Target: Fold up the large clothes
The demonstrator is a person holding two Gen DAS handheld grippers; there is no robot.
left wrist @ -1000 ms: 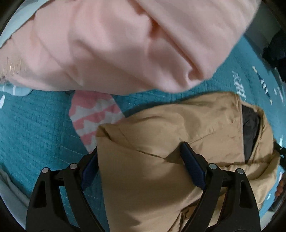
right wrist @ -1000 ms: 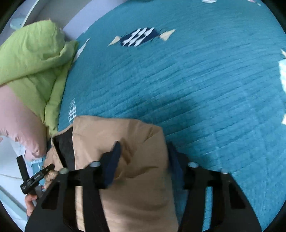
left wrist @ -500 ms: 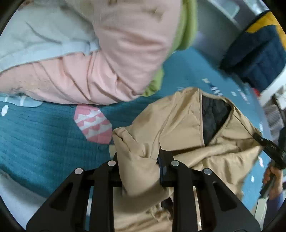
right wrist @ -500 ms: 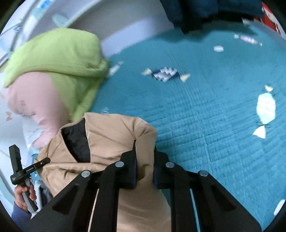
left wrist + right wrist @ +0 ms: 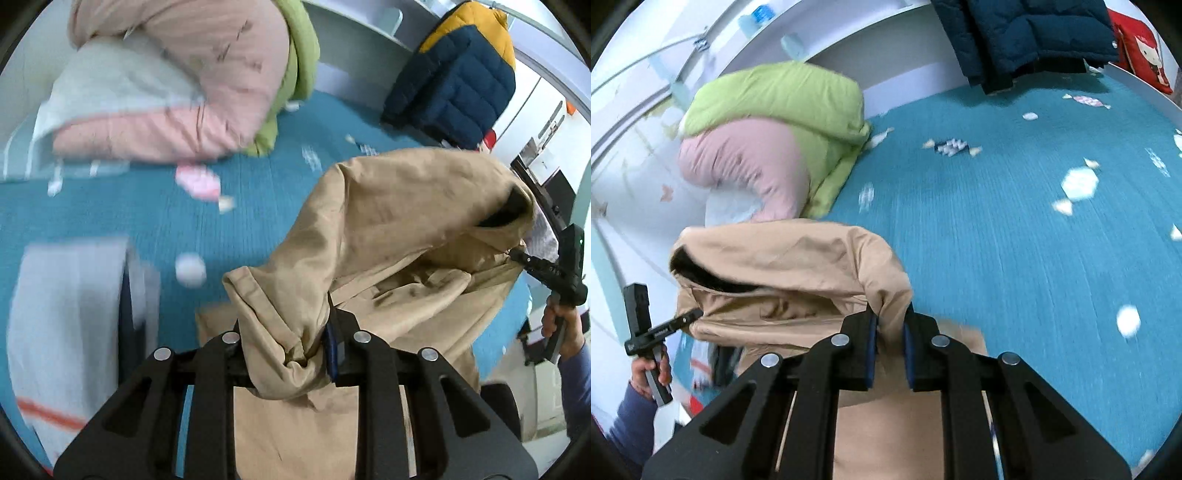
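Your left gripper (image 5: 291, 343) and right gripper (image 5: 889, 328), spread before, now pinch the tan jacket (image 5: 399, 229), lifted mid-frame off the teal bedspread (image 5: 1015, 229).

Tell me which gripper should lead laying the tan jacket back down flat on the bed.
Probably right. The right gripper, shut on the tan jacket, faces open teal bedspread. The left gripper, also shut on it, has a grey folded garment and pink bedding close ahead.

The blue bed (image 5: 1015, 236) is wide open on the right. Big pink and green bedding (image 5: 768, 136) and a dark puffy coat (image 5: 1027, 33) block the far side.
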